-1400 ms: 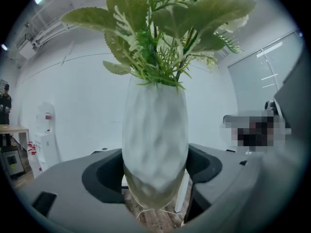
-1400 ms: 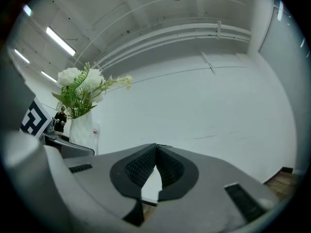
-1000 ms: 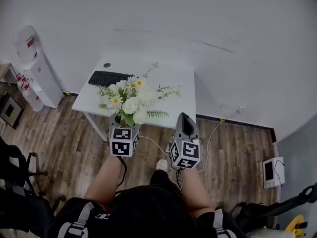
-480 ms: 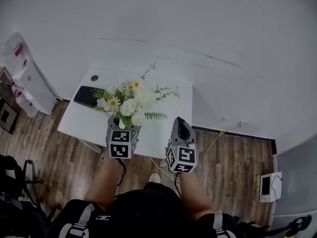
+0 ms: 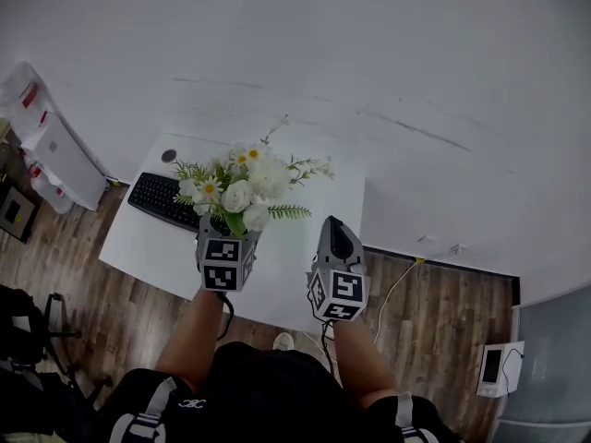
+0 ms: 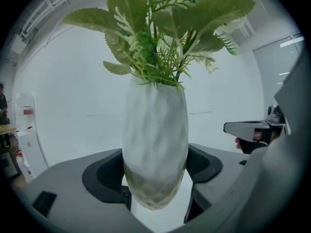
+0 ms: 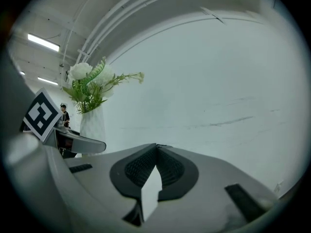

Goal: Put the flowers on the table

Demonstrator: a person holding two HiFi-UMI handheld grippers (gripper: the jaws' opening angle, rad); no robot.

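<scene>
Left gripper (image 6: 155, 186): jaws wide apart and clamped on the lower belly of a white faceted ceramic vase (image 6: 155, 130), one dark pad against each flank
Right gripper (image 7: 154, 149): jaws together, tips meeting, nothing between them; level with the left gripper and near it
Vase, axis: long axis upright, mouth up, rounded base hanging free below the pads
Bouquet of white and yellow artificial flowers with green leaves (image 5: 242, 187): stems rise from the vase mouth; blooms spread above the left gripper, thin sprigs reaching towards the wall and to the right
Position of the flowers: in the head view, over the middle of the white rectangular table (image 5: 148, 247), carried in the gripper; whether the base touches the top cannot be told
Black computer keyboard (image 5: 166, 201): flat on the table, left of the bouquet; its right end hidden under the leaves
Small dark round object (image 5: 167, 155): far corner of the table, beyond the keyboard
Floor of brown wooden planks (image 5: 102, 312): around the table
Plain white wall (image 5: 369, 53): behind the table
</scene>
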